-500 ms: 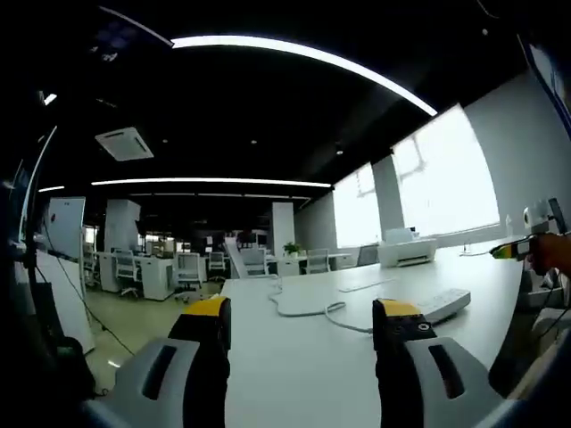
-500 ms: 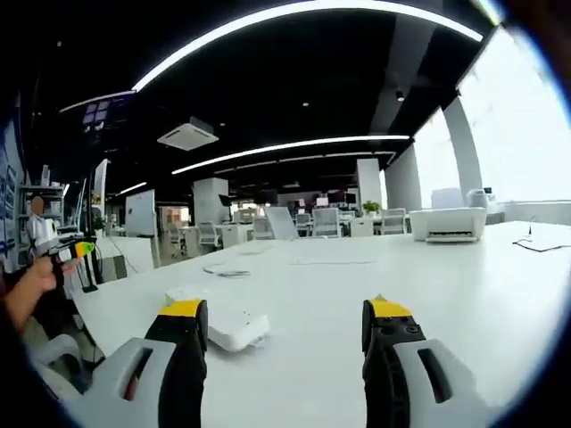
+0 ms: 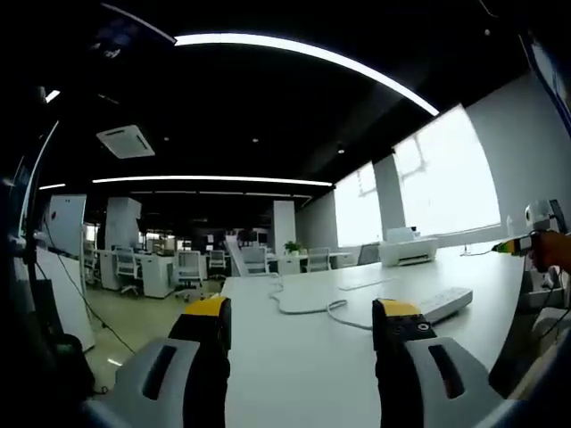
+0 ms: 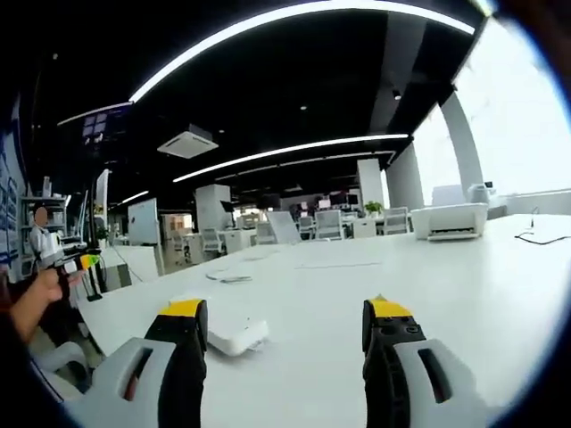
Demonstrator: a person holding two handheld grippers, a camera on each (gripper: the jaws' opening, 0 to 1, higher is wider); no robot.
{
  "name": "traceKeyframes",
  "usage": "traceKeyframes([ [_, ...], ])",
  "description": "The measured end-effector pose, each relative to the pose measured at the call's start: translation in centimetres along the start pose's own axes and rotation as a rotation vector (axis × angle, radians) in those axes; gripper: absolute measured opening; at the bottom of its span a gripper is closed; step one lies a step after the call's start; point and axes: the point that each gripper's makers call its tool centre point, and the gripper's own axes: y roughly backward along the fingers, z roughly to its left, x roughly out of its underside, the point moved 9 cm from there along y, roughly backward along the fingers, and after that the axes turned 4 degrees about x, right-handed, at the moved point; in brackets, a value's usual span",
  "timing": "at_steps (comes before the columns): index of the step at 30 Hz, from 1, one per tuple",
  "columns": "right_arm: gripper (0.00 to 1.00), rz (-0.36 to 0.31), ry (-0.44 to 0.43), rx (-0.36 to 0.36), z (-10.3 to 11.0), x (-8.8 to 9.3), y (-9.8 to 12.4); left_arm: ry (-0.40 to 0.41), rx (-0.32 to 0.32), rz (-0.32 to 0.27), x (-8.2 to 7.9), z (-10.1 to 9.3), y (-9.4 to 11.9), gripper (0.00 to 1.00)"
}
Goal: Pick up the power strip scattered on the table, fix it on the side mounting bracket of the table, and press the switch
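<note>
Low centre, both views: left gripper [image 3: 303, 332] and right gripper [image 4: 281, 332] wide open, empty, flanking power strip [image 4: 234, 328] on table [image 4: 428, 267], likely lining up pickup.

Both cameras ride low over the white worktop [image 3: 294, 357], facing along it into the open office. The left gripper view looks from one corner, the right gripper view from the opposite side; both share the power strip [image 3: 444, 303] [image 4: 234, 332].
</note>
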Motion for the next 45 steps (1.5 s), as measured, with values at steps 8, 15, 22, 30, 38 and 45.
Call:
traceKeyframes([
  [8, 0.66, 0.008, -0.001, 0.006, -0.3, 0.2, 0.1, -0.001, 0.0, 0.002, 0.0, -0.1, 0.1, 0.68],
  [15, 0.66, 0.011, 0.005, -0.013, -0.4, -0.1, 0.3, -0.001, 0.003, 0.011, 0.3, 0.0, 0.0, 0.67],
  [22, 0.66, 0.04, 0.025, -0.068, -0.1, 0.0, 0.2, 0.008, 0.006, 0.005, 0.4, -0.2, -0.1, 0.67],
  [30, 0.66, 0.076, 0.078, -0.158, 0.7, 0.0, 0.0, 0.004, 0.01, 0.003, 0.2, -0.3, -0.1, 0.67],
  [38, 0.67, 0.094, 0.05, -0.245, 0.9, -0.2, -0.2, 0.006, 0.01, 0.004, 0.3, -0.3, -0.1, 0.67],
  [45, 0.67, 0.129, 0.092, -0.29, 1.1, -0.5, -0.2, 0.004, 0.02, 0.006, 0.3, -0.7, -0.3, 0.67],
])
